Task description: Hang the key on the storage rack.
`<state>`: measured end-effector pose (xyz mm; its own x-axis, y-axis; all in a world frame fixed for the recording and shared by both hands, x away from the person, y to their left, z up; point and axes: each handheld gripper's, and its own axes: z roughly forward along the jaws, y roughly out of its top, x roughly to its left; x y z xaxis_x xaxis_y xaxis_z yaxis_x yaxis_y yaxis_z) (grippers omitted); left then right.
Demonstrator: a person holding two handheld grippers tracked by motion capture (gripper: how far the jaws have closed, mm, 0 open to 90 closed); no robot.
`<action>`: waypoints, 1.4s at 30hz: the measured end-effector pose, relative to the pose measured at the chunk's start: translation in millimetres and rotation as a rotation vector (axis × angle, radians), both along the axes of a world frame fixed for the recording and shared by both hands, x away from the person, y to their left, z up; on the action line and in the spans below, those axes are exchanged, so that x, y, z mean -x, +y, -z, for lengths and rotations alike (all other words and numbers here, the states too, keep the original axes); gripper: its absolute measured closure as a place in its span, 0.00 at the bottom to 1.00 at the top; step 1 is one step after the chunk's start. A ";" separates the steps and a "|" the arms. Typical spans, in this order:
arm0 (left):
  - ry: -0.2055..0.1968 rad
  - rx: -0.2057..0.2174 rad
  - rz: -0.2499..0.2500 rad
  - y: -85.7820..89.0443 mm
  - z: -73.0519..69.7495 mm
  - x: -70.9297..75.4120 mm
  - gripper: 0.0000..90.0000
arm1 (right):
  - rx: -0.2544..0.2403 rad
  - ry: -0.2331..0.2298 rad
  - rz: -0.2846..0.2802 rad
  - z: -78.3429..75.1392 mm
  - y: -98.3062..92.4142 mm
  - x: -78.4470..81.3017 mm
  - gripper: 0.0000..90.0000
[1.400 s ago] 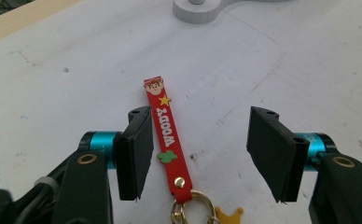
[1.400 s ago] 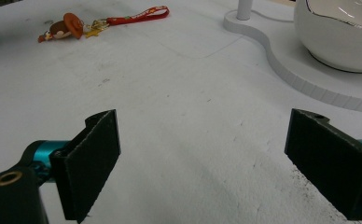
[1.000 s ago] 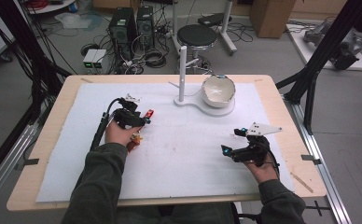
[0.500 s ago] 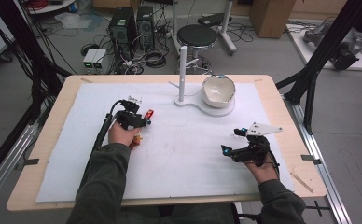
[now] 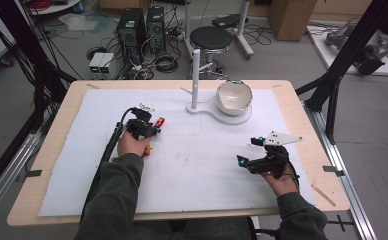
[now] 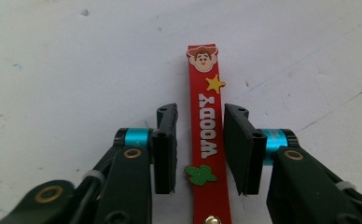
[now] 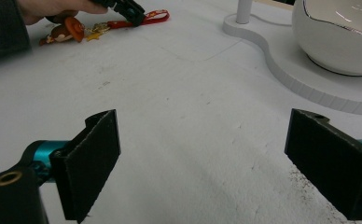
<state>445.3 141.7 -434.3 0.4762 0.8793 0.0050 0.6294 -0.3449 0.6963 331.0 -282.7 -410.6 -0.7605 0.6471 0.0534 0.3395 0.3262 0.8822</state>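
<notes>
Woody keychain strap [image 6: 206, 140], red, is lying flat on the white mat [image 5: 202, 165] at the table's left side as I am closing my left gripper [image 6: 200, 149] around it, pads not yet pressing. My right gripper [image 7: 216, 163] is hovering spread wide, near right.

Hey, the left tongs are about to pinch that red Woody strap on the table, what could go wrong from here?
1. The left tongs have just been closing with the red strap between the pads, but gaps remain on both sides. The strap lies flat and thin on the white sheet, so the pads may slide over it.
2. A small charm figure hangs on the strap's end by the hand; lifted, it may swing or snag.
</notes>
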 end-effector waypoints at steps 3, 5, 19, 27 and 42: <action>0.006 0.001 0.006 -1.3 -0.5 0.2 0.80 | -0.001 -0.002 -0.001 -0.3 -0.1 0.4 0.11; 0.012 0.002 0.007 -1.8 -1.0 0.1 0.82 | -0.003 -0.003 -0.002 -0.4 -0.2 0.5 0.11; 0.022 0.019 0.005 1.7 -3.3 -1.5 0.83 | -0.004 0.003 0.001 -0.5 -0.7 0.6 0.11; 0.020 0.062 0.009 8.2 -9.6 -0.2 0.83 | 0.002 -0.008 0.000 0.0 -0.5 -0.6 0.11; -0.012 0.133 0.068 16.2 -24.2 6.3 0.83 | -0.002 0.001 0.004 -0.3 -0.7 0.1 0.11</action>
<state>439.1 157.9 -410.1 0.5356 0.8382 -0.1031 0.5989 -0.2910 0.7460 330.9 -283.3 -410.4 -0.7576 0.6504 0.0553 0.3414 0.3226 0.8828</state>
